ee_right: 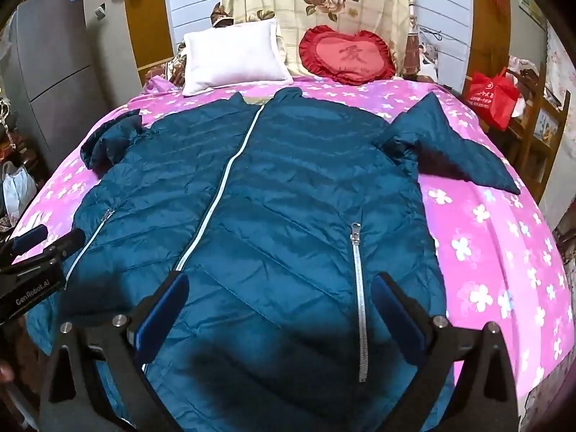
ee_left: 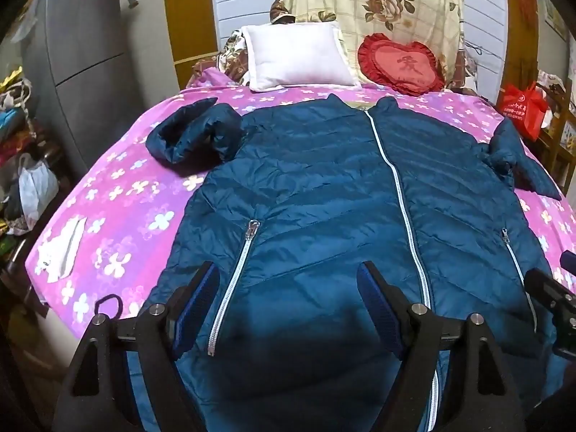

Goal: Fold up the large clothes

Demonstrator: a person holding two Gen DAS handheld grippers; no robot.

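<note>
Your jacket is lying flat and front-up on the pink floral sheet, collar pointing at the white pillow, main zipper closed and running down the middle. The hem is hanging toward you over the near edge of the bed.

Left gripper is hovering over the jacket's lower left panel, jaws spread wide, nothing between the pads; the left pocket zipper is sitting just inside its left finger. Right gripper is doing the same over the lower right panel, jaws wide apart and empty, with the right pocket zipper just inside its right finger.

Sleeves, relative to the jacket body: the left sleeve is bunched up beside the left shoulder; the right sleeve is sticking out from the right shoulder, angled toward the bed edge.

Beyond the collar, a red heart cushion is leaning next to the pillow. A red bag is sitting off the bed, past the right sleeve.
</note>
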